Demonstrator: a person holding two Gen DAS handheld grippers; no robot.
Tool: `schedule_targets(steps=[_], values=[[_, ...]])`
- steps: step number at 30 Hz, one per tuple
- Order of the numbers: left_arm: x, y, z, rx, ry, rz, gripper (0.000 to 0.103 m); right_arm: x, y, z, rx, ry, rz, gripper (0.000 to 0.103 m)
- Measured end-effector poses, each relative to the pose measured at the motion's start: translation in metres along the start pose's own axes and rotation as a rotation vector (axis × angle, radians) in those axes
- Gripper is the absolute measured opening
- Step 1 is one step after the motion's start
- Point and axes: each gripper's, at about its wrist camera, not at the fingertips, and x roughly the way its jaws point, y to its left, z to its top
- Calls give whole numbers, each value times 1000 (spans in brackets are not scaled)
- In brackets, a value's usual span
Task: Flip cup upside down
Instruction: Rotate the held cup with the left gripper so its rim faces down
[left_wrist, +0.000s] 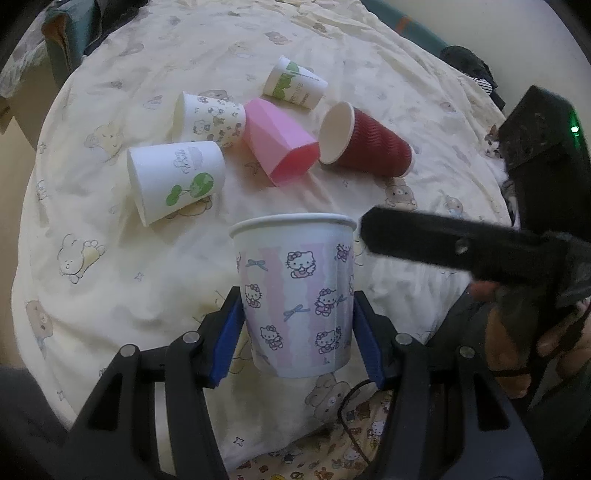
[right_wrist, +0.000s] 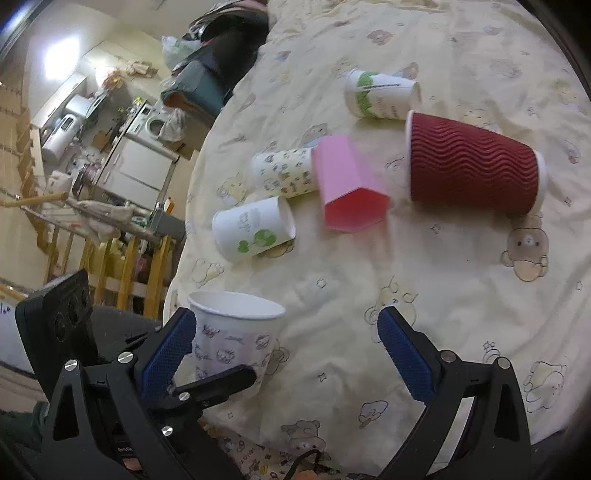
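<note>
1. Task thing: white paper cup with a cat-and-bow print and pale pink stripes (left_wrist: 299, 295), upright, rim up, at the near edge of the cream bear-print bedsheet (left_wrist: 110, 266).
2. Left gripper (left_wrist: 297, 332): blue pads either side of the cup's lower wall, pinching it. The base looks lifted just clear of the sheet, but the fisheye makes that hard to confirm.
3. Right gripper (right_wrist: 286, 339): jaws spread wide, nothing between them. It hovers just beside the cup, with its left pad (right_wrist: 168, 350) near the cup wall, and I cannot tell whether they touch.
4. Clutter beyond, all lying on their sides: dark red ripple-wall paper cup (left_wrist: 365, 142), pink faceted plastic cup (left_wrist: 279, 140), white paper cup with green tree print (left_wrist: 175, 179), white paper cup with small animal print (left_wrist: 208, 118), white paper cup with green lettering (left_wrist: 295, 83).
5. Step, by my reading: grasp done, flip not started; the mouth faces up.
6. Next move calls for rolling the left wrist a half turn with a firm squeeze, then setting the rim flat on the soft sheet, away from the tipped cups. Thin paper wall: too much squeeze will dent it.
</note>
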Motion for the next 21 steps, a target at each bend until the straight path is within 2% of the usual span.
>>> schedule_targets(steps=[10, 14, 21], values=[[-4, -5, -2, 34, -14, -3, 53, 1, -11, 1, 37, 2, -40, 101], [-7, -6, -2, 36, -25, -13, 53, 1, -18, 1, 54, 5, -93, 101], [-21, -8, 0, 41, -86, -14, 53, 7, -36, -3, 120, 50, -133, 101]])
